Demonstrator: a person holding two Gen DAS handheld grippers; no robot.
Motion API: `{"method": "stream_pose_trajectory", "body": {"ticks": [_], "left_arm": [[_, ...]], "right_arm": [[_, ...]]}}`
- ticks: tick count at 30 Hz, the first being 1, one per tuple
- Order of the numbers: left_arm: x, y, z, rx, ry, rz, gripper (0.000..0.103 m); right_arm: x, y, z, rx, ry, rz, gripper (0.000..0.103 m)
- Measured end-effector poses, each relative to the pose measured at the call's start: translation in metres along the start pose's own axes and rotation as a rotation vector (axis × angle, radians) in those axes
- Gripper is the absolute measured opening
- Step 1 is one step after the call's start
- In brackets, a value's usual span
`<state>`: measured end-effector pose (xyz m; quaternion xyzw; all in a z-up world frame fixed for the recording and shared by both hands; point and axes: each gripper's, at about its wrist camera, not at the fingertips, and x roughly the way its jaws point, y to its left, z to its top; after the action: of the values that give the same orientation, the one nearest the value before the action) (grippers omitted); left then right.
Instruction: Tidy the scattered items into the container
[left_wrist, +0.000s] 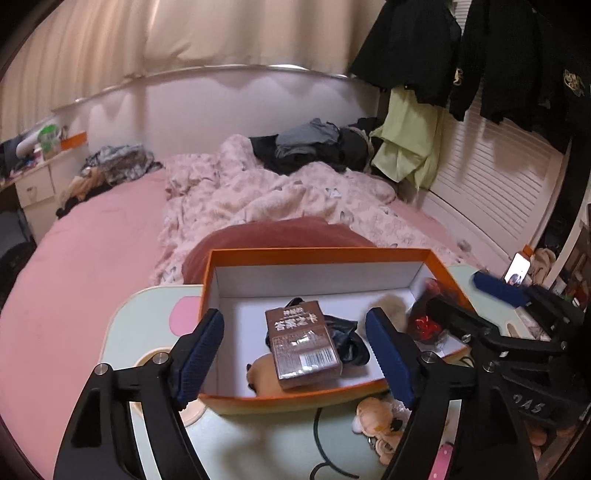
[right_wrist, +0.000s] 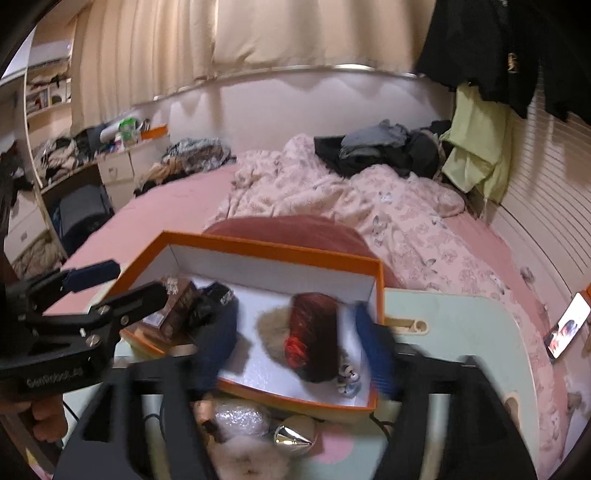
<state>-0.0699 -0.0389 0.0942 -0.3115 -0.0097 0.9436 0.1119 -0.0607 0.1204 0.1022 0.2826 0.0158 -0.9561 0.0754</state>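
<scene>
The room is dim and warm-toned, lit from overhead indoor light, with no daylight through the closed curtains. Both views bulge like a fisheye, with black corners and a curved windowsill. The left wrist view is fairly sharp. The right wrist view is smeared by motion, worst on the near gripper fingers and the fluffy things beneath them. A phone screen glows brightly far right.

A pale green lap table carries the orange box, a plush toy and a black cable.
</scene>
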Motion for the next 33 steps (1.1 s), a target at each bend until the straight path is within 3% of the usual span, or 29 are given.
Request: {"method": "stream_pose_trajectory", "body": {"ticks": [7,10,13,18,22,24,27,29,33], "left_arm": [[-0.029,0.0,-0.014,0.005,-0.017,-0.014,0.08],[-0.046,-0.004,-0.031,0.037,-0.017,-0.005,0.092],[-0.058,-0.01,-0.057,0.084,-0.001,-0.001,0.094],[-0.058,-0.018,-0.101,0.082,0.074,-0.02,0.094],[-0.042,-0.03,-0.122,0.162,0.133,0.037,0.094],[-0.033,-0.03,-0.128,0.148,0.153,0.074,0.094],[-0.031,-0.025,-0.134,0.09,0.155,0.063,0.102],[-0.032,-0.026,-0.137,0.085,0.145,0.076,0.102],[-0.034,-0.027,-0.14,0.09,0.126,0.084,0.102]], "right_arm": [[-0.029,0.012,-0.004,-0.075,-0.045,-0.007,0.078],[-0.042,0.015,-0.014,-0.083,-0.035,0.007,0.078],[-0.051,0.016,-0.035,-0.07,0.01,0.008,0.078],[-0.051,0.006,-0.086,-0.005,0.153,0.031,0.078],[-0.04,-0.001,-0.099,0.006,0.223,0.021,0.078],[-0.035,-0.004,-0.1,0.023,0.237,0.016,0.078],[-0.027,-0.006,-0.106,0.036,0.28,-0.005,0.078],[-0.027,-0.005,-0.113,0.025,0.274,-0.057,0.091],[-0.028,-0.004,-0.115,0.017,0.282,-0.05,0.1]]}}
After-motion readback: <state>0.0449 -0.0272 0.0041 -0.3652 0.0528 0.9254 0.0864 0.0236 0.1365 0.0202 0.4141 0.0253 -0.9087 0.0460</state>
